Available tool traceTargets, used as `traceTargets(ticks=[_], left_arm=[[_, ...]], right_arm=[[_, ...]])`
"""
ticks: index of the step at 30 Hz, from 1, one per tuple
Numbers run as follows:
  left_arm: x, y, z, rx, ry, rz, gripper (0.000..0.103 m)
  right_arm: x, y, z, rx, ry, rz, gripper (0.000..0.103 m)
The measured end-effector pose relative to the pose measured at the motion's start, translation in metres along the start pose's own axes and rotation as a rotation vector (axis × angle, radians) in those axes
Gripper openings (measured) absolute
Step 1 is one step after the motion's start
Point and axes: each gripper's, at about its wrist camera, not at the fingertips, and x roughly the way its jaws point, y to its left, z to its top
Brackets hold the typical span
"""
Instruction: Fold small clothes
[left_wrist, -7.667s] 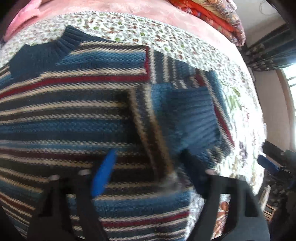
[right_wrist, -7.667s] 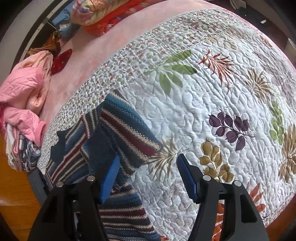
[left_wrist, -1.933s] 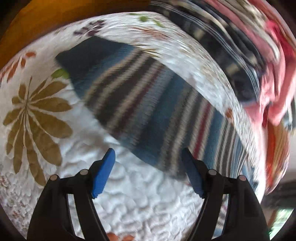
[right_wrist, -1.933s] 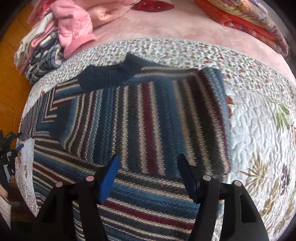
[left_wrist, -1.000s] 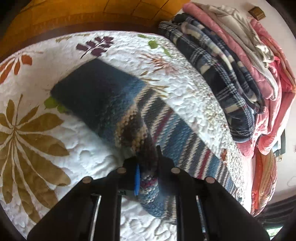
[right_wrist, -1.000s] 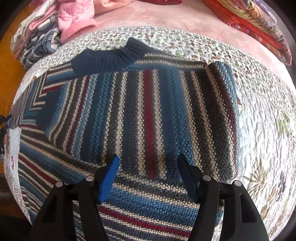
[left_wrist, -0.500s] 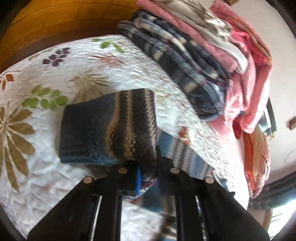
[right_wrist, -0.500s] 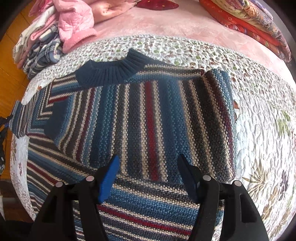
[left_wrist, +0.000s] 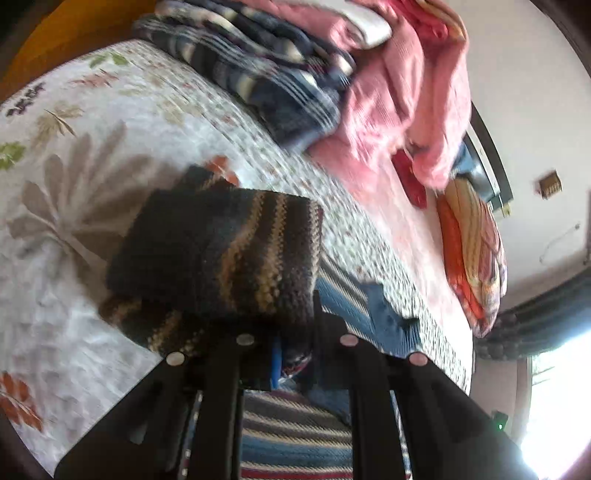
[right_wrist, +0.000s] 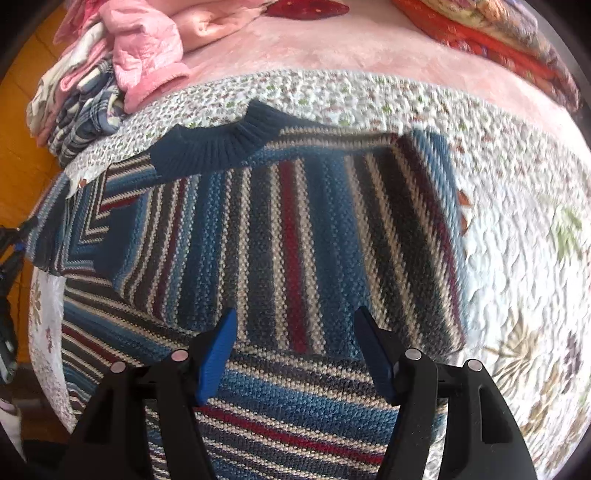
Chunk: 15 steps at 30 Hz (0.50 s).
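A striped knit sweater (right_wrist: 288, 236) in blue, dark red and cream lies flat on the quilted bedspread (right_wrist: 517, 236), its dark ribbed collar (right_wrist: 221, 144) toward the far side. One sleeve lies folded across the body. My right gripper (right_wrist: 295, 347) hovers open over the sweater's middle, with nothing between its blue pads. My left gripper (left_wrist: 295, 354) is shut on the other sleeve (left_wrist: 221, 258), which is lifted off the bed and hangs dark in front of the camera. The sweater's body (left_wrist: 295, 435) shows below it.
A pile of clothes, pink jacket (right_wrist: 147, 48) over plaid fabric (right_wrist: 85, 122), sits at the bed's far left corner. Orange patterned bedding (right_wrist: 498, 33) lies at the far right. A pink blanket (right_wrist: 332, 48) covers the far part of the bed. A wooden floor (right_wrist: 22, 155) lies left.
My left gripper shut on the sleeve about a second ago and has lifted and swung it toward the sweater's body. The right gripper stays open and has barely moved.
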Motion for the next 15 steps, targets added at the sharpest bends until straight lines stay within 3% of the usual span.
traceTargets(ticks=[15], left_arm=[[0.069,-0.06,-0.07,0.222,0.172,0.016,0.015]], right_arm=[[0.018,-0.009,-0.003,0.005,0.046,-0.022,0.066]])
